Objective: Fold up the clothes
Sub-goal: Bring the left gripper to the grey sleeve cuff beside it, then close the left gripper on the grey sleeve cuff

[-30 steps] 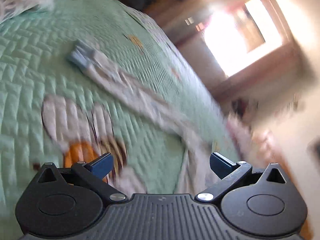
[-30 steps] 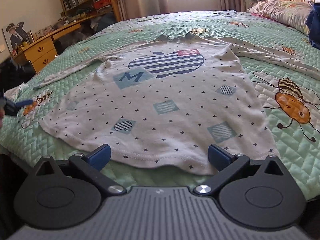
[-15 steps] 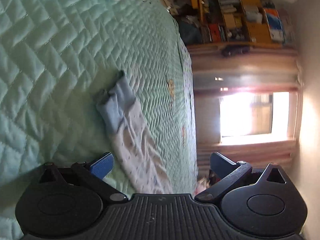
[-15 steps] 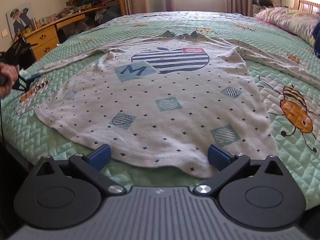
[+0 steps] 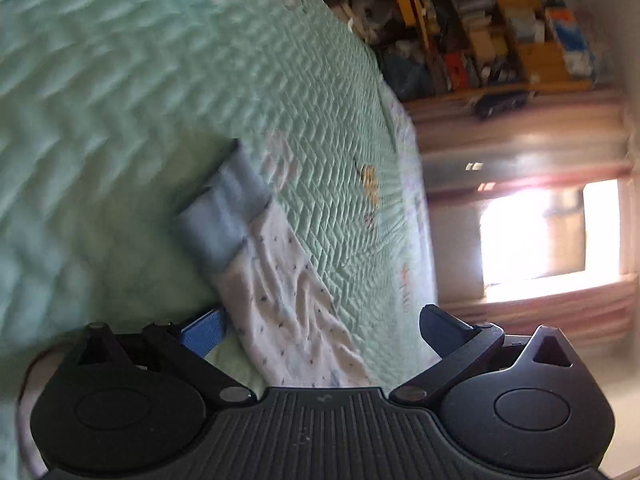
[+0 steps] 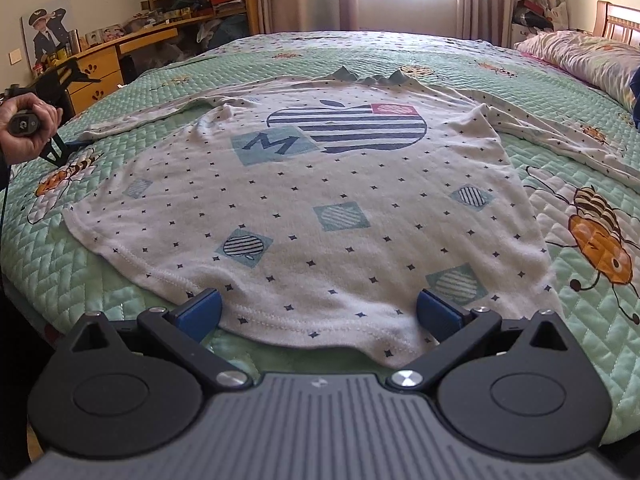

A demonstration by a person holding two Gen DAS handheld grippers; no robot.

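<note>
Shirt: one white long-sleeved shirt, flat on the green quilt, front up, with a striped apple in the middle.
Sleeves: two, each spread out from the shirt; left one ends in a blue cuff.
Left gripper: jaws wide, nothing held, one on each side of the left sleeve, near the cuff; held by one hand.
Right gripper: jaws wide, nothing held, right at the shirt's bottom hem.
Bees: two big orange ones on the quilt, one on each side of the shirt.
Pillow: one, far right of the shirt.
</note>
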